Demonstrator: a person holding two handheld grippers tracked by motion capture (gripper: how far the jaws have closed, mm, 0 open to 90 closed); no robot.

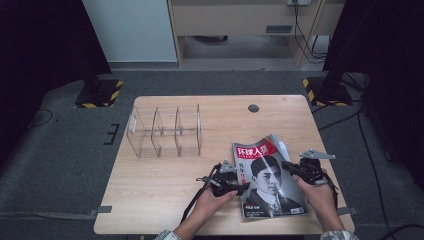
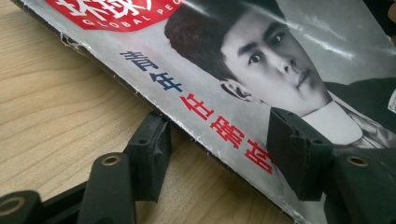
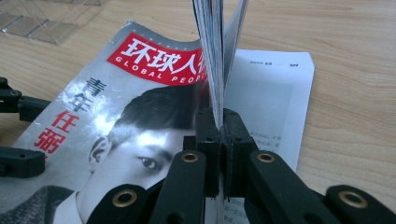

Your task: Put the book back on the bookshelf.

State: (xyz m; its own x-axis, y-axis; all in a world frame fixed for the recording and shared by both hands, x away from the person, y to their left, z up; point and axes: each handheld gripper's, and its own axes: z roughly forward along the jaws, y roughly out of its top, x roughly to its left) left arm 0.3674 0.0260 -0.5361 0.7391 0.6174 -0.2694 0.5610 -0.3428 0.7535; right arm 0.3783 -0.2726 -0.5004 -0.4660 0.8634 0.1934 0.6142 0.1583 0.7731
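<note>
Item: magazine – lies flat at the near right of the table, cover up, long axis running away from the person.
Spine edge: faces left, towards the left gripper.
Left gripper: jaws part-open, straddling that spine edge – one pad over the cover, one on the wood beside it; no squeeze evident.
Right gripper: clamped tight on a sheaf of lifted pages at the right edge.
Beyond: clear divided organizer, well apart, far left.
</note>
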